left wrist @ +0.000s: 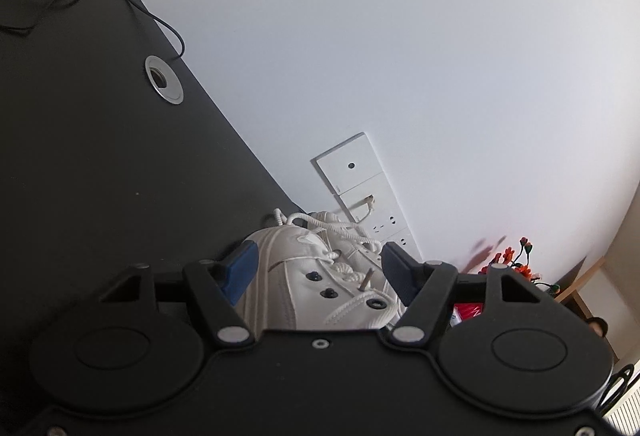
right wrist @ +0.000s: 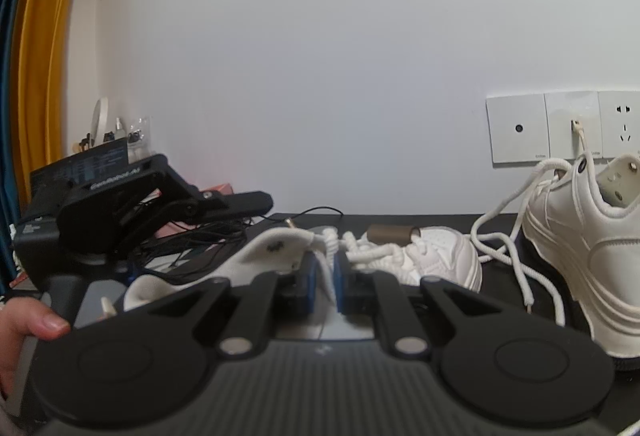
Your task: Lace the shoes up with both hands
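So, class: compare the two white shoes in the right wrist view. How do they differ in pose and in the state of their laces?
The near shoe lies low and points away, toe far; the second shoe stands side-on at the right. The near shoe's lace is pinched in the shut right gripper; the second shoe's lace trails loose over the black table. Both are white, chunky-soled, with white rope laces.

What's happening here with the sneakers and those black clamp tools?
A person is lacing a white sneaker on a black desk, with a handheld gripper in each hand. The right gripper is shut on a strand of white lace. The left gripper stands open around the sneaker, its blue fingers on either side. A second sneaker waits nearby, laces loose.
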Tool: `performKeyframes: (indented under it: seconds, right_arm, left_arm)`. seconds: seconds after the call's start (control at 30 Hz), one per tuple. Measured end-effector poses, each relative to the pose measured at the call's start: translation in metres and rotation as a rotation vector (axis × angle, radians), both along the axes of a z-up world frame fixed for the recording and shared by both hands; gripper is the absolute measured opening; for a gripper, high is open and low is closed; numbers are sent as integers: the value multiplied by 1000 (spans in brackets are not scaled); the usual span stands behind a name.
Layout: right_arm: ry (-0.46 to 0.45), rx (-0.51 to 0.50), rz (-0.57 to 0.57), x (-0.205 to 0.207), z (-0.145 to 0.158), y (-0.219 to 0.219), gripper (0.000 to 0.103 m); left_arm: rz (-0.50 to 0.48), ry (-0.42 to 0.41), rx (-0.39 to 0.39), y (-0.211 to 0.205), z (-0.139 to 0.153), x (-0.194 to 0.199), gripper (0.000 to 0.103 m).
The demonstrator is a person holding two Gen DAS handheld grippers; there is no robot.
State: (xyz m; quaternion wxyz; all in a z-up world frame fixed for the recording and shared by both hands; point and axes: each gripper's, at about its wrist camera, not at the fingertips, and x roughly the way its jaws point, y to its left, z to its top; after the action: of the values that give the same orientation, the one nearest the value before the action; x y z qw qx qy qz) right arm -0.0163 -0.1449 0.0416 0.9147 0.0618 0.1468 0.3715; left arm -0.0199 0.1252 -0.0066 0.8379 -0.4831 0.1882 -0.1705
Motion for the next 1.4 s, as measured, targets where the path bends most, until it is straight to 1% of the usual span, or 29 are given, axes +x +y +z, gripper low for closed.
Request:
performKeyframes:
  seconds: [0.1,0.2,0.27,0.33,0.37,0.4,0.43,0.47,0.5,0.53,0.57,0.6,0.63,0.67,0.73,0.8,0.83,0.87,0.93,0.97,1.0,1.03,1.1,1.13,1.2,1.23,1.3,1.37,1.4]
  right_arm:
    - [-3,-2,-2,0,0,0,10]
    - [-5,-3,-3,1,0,0,10]
    - [-12,-5,-7,0,0,1,10]
    - [-18,-8,-10,-1,0,1,10]
    - [-20,-9,-11,-1,0,1,10]
    - [-21,-9,-12,-1,0,1,10]
    - [-22,-9,-13,-1,1,1,10]
    - [-22,-9,-13,-1,1,0,10]
    - [-24,-6,-13,-1,1,0,10]
    - [-30,-3,-13,-2,1,-1,11]
    - [-44,3,-14,-3,1,-2,15]
    - [-67,13,-25,-6,1,-4,28]
    - [-96,29,-50,-9,2,-7,37]
    - [-127,47,-77,-12,3,-10,50]
    - [-178,91,-135,-16,6,-17,52]
    - [-183,133,-157,-17,8,-23,55]
    - [-170,140,-142,-15,9,-24,56]
    - [-157,130,-120,-14,8,-24,59]
    - [-160,66,-90,-15,7,-18,60]
    - [-172,24,-81,-16,6,-13,62]
    - [-181,-9,-81,-17,5,-8,62]
    - [-179,-17,-89,-18,5,-6,62]
    - [-137,-14,-85,-13,7,-7,62]
    - [-119,-10,-84,-11,7,-9,62]
    - [-104,1,-95,-7,6,-11,62]
    - [-107,16,-99,-7,7,-13,62]
    - [-108,69,-102,-6,9,-21,62]
    - [-96,124,-103,-4,12,-28,62]
    - [-90,136,-103,-3,12,-30,62]
  left_arm:
    - [-16,-12,-8,-4,3,3,68]
    - [-30,-47,38,-11,9,1,65]
    - [-43,-61,59,-15,12,1,61]
    - [-56,-56,58,-19,11,3,48]
    - [-61,-49,49,-20,9,4,46]
    - [-66,-42,40,-21,7,6,40]
    - [-63,-34,39,-20,7,6,29]
    - [-60,-26,39,-19,6,7,21]
    - [-56,-20,28,-17,4,6,16]
    - [-59,-26,6,-15,3,5,8]
    - [-61,-37,-12,-15,2,5,5]
    - [-56,-47,-15,-15,2,4,4]
    - [-51,-54,-6,-16,4,2,3]
    - [-52,-59,-2,-16,5,2,3]
    - [-55,-71,13,-17,8,1,3]
    - [-55,-82,31,-18,10,0,3]
    - [-55,-83,34,-18,10,-1,3]
    - [-51,-85,35,-17,11,-1,3]
    - [-40,-103,45,-16,14,-5,2]
    - [-32,-125,57,-15,17,-7,0]
    - [-22,-150,68,-14,21,-10,0]
    - [-12,-176,79,-12,25,-13,0]
    - [3,-203,89,-10,31,-17,0]
    - [-6,-205,87,-9,31,-18,0]
    - [-40,-189,92,-13,29,-15,5]
    - [-49,-170,106,-16,29,-14,19]
    - [-55,-152,128,-22,28,-13,40]
    - [-53,-135,129,-25,25,-12,40]
    - [-57,-118,116,-24,22,-10,39]
